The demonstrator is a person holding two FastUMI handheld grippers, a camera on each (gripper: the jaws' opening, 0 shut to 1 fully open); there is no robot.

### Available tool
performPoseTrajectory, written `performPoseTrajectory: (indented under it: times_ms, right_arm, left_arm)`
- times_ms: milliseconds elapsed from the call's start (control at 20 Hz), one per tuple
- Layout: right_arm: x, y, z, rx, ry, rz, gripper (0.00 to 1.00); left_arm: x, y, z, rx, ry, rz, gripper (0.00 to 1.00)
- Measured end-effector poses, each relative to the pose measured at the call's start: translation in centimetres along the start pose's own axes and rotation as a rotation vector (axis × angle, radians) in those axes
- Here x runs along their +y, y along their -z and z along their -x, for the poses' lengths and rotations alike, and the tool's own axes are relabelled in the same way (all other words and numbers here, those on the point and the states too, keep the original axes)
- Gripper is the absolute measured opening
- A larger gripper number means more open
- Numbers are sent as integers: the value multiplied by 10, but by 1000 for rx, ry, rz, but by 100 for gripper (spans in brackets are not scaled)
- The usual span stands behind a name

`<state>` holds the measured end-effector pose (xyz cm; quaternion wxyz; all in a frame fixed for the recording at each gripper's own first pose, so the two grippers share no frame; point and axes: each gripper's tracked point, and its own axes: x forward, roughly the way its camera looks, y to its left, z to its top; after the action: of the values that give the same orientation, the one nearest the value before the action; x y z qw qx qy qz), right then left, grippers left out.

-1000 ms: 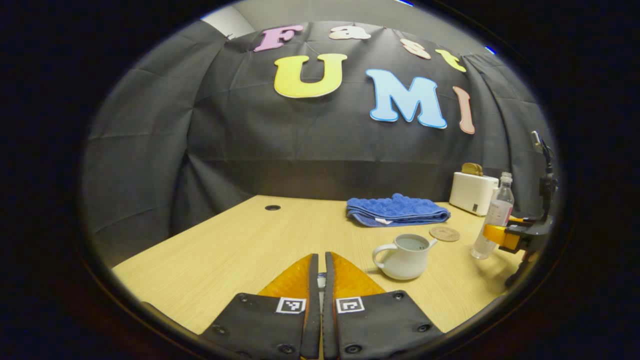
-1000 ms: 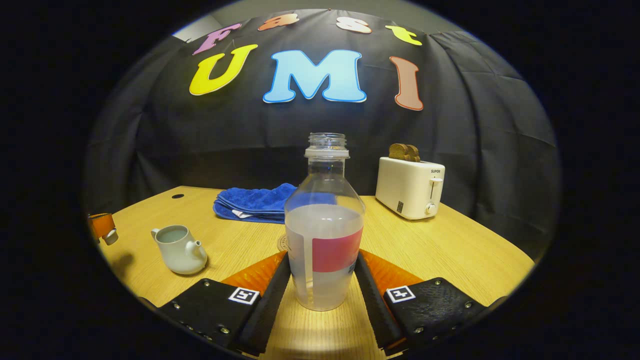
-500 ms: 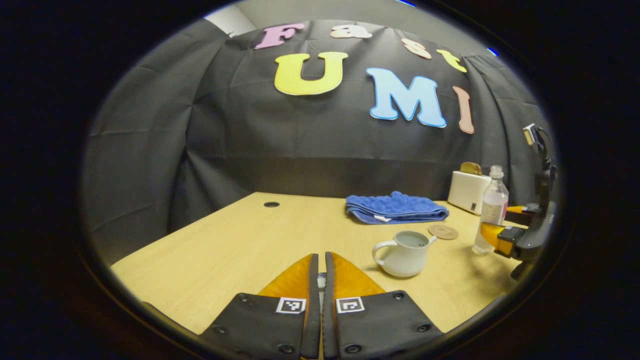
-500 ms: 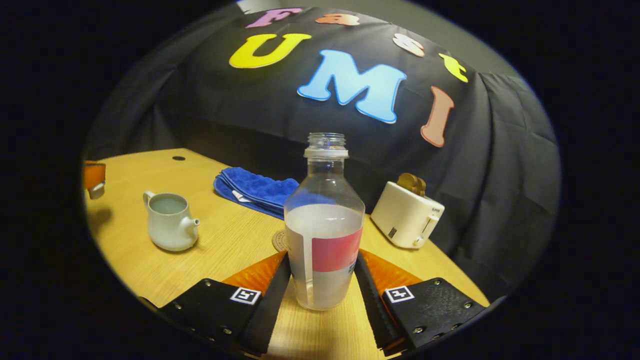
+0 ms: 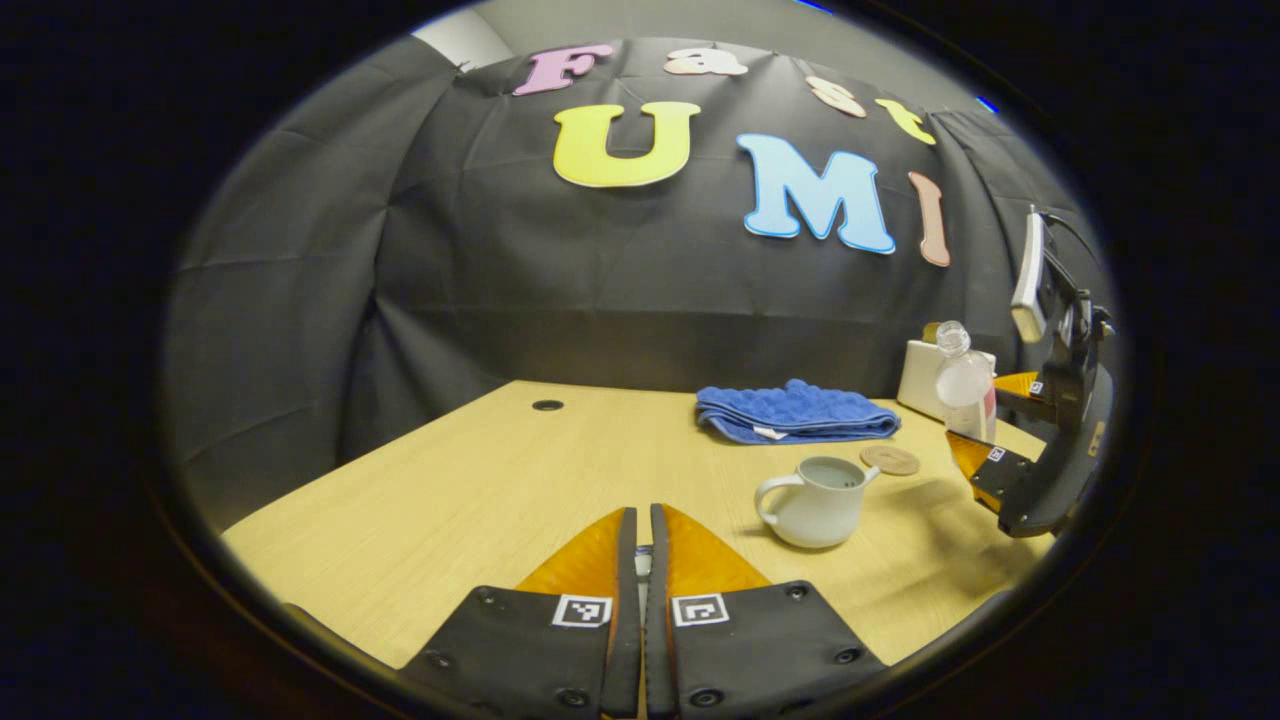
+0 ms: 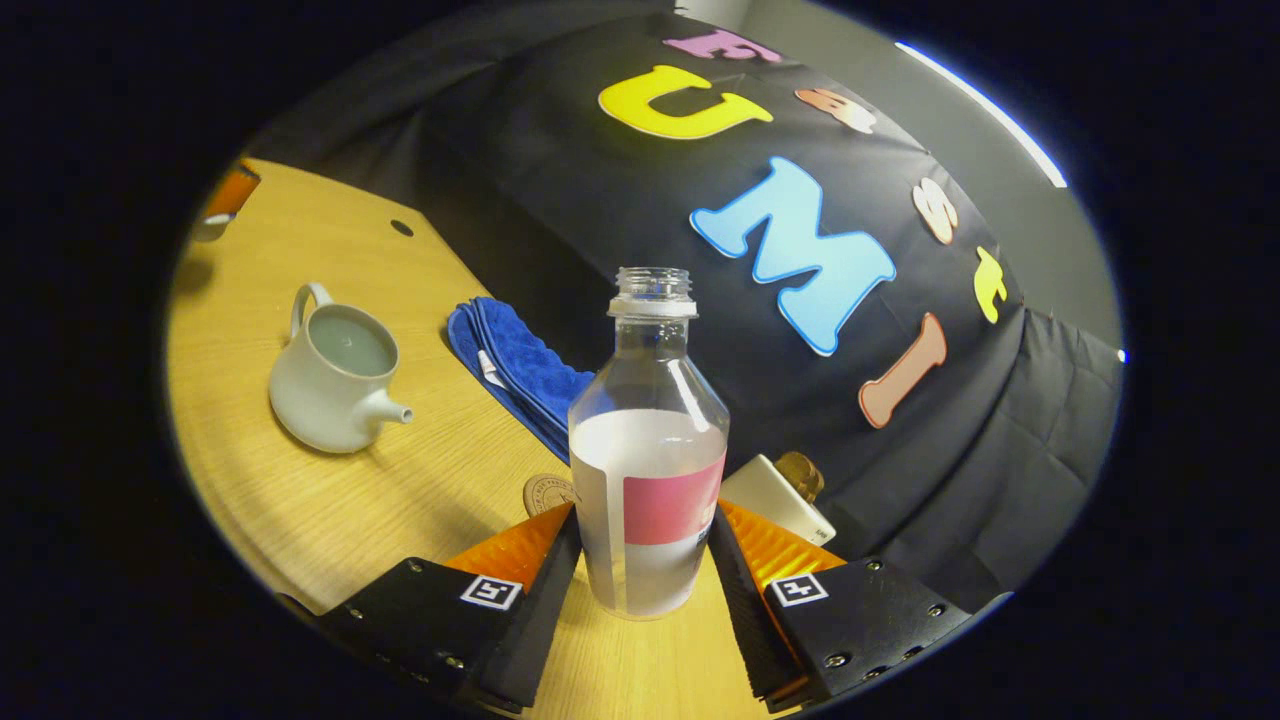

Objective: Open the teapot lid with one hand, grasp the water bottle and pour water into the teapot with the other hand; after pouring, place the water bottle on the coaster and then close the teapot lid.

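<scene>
The white teapot (image 5: 815,500) stands lidless on the wooden table, with liquid inside, and is also in the right gripper view (image 6: 335,385). My left gripper (image 5: 641,545) is shut on the small teapot lid (image 5: 642,562), low over the table to the left of the pot. My right gripper (image 6: 645,545) is shut on the clear, uncapped water bottle (image 6: 650,480), about half full. In the left gripper view the bottle (image 5: 965,385) hangs above the table, tilted toward the pot. The round coaster (image 5: 890,460) lies between pot and bottle.
A folded blue towel (image 5: 795,412) lies behind the teapot, and a white toaster (image 5: 920,365) with toast stands at the back right. A cable hole (image 5: 546,405) sits at the table's far left. The table's front edge runs just below my left gripper.
My right gripper has lifted the bottle off the table and tipped it toward the teapot. The left gripper holds still with the lid.
</scene>
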<state>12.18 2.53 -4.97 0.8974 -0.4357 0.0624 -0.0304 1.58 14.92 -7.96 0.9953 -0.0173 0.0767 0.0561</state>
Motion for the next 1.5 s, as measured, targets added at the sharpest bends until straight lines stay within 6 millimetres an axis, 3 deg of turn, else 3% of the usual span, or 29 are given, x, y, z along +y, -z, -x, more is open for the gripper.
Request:
performPoseTrajectory:
  times_ms: [550, 1500]
  right_arm:
    - [6, -27, -8, -82, 55, 389, 75]
    - [4, -43, -21, -171, 113, 750, 75]
  left_arm:
    - [8, 0, 2, -4, -1, 9, 9]
    - [7, 0, 2, -7, 8, 11, 9]
